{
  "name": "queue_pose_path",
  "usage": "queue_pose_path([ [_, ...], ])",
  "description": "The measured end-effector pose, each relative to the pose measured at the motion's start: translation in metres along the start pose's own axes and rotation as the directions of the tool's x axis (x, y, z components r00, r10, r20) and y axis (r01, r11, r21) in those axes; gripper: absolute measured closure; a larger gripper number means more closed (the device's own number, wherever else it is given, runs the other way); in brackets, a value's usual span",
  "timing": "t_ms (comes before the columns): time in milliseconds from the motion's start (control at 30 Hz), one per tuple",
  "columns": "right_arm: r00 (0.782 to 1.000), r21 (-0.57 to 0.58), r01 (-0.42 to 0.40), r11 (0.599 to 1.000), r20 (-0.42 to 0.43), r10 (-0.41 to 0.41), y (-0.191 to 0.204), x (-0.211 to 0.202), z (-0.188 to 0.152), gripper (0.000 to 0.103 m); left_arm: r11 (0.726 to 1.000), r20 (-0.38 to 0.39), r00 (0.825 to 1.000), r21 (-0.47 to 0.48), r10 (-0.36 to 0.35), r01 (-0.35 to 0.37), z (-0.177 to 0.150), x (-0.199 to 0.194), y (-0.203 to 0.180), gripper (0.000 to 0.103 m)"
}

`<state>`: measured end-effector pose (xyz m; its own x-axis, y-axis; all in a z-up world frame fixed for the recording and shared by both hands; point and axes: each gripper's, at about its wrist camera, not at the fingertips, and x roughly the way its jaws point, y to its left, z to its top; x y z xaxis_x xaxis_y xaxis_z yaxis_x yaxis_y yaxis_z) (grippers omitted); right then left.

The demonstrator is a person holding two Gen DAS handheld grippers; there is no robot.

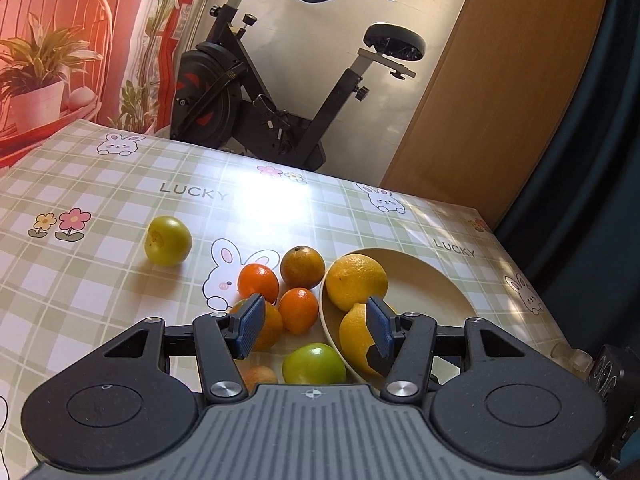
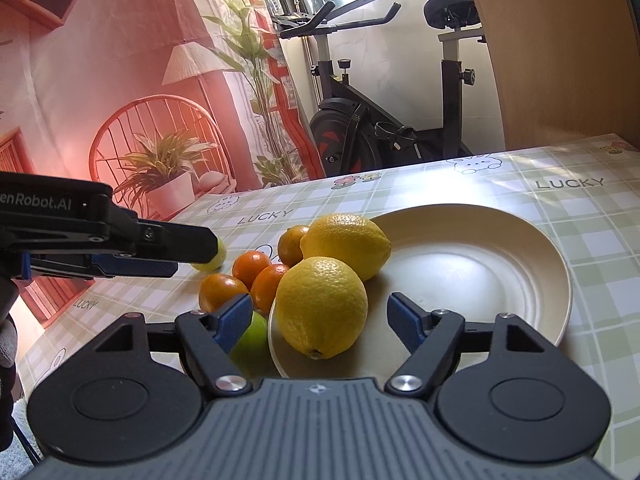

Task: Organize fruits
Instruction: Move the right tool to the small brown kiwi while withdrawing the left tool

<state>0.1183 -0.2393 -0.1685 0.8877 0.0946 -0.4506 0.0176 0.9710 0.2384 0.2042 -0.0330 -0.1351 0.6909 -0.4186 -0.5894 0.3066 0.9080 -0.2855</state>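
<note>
Since sorting is under way, items lie thus: one green fruit (image 1: pixel 168 241) alone at far left on the worktop (image 1: pixel 100 280); oranges (image 1: pixel 258 282) and another green fruit (image 1: pixel 314 364) clustered beside the plate (image 2: pixel 500 240); two lemons (image 2: pixel 322 307) on the plate's left side, judged already sorted. Left claw (image 1: pixel 316 326): spread wide, empty, hovering over the cluster. Right claw (image 2: pixel 322 320): released, straddling the near lemon without touching.

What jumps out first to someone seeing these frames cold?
Two big yellow lemons sit on the left side of a cream plate, the brightest things in view. Small oranges and green fruits lie scattered on the checked tablecloth left of it. A black exercise bike stands behind the table.
</note>
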Motion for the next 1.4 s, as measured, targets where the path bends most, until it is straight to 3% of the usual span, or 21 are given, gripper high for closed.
queue_pose_path([
  [133, 0.999, -0.035, 0.036, 0.999, 0.010, -0.036, 0.005, -0.010, -0.002, 0.026, 1.000, 0.021, 1.000, 0.011, 0.019, -0.019, -0.005, -0.014, 0.007, 0.045],
  [467, 0.999, -0.091, 0.008, 0.996, -0.032, -0.011, 0.021, -0.031, -0.004, 0.027, 0.998, 0.006, 0.999, 0.013, 0.054, -0.054, -0.028, -0.039, 0.026, 0.045],
  [733, 0.996, -0.120, -0.008, 0.993, -0.086, -0.003, 0.032, -0.032, -0.010, 0.043, 0.998, -0.012, 0.999, 0.061, 0.031, -0.030, -0.041, -0.041, 0.020, 0.045],
  [900, 0.990, -0.172, -0.074, 0.982, -0.133, 0.051, 0.047, -0.034, -0.016, 0.050, 0.999, -0.008, 0.999, 0.014, 0.039, -0.039, -0.044, -0.045, 0.030, 0.046],
  [1133, 0.964, -0.272, -0.188, 0.944, -0.237, 0.123, 0.078, -0.029, -0.034, 0.054, 0.999, -0.030, 0.998, -0.023, 0.047, -0.048, -0.051, -0.042, 0.040, 0.046],
  [1400, 0.935, -0.304, -0.256, 0.918, -0.319, 0.155, 0.091, -0.016, -0.049, 0.069, 0.998, -0.053, 0.998, -0.039, 0.044, -0.046, -0.054, -0.033, 0.045, 0.046],
])
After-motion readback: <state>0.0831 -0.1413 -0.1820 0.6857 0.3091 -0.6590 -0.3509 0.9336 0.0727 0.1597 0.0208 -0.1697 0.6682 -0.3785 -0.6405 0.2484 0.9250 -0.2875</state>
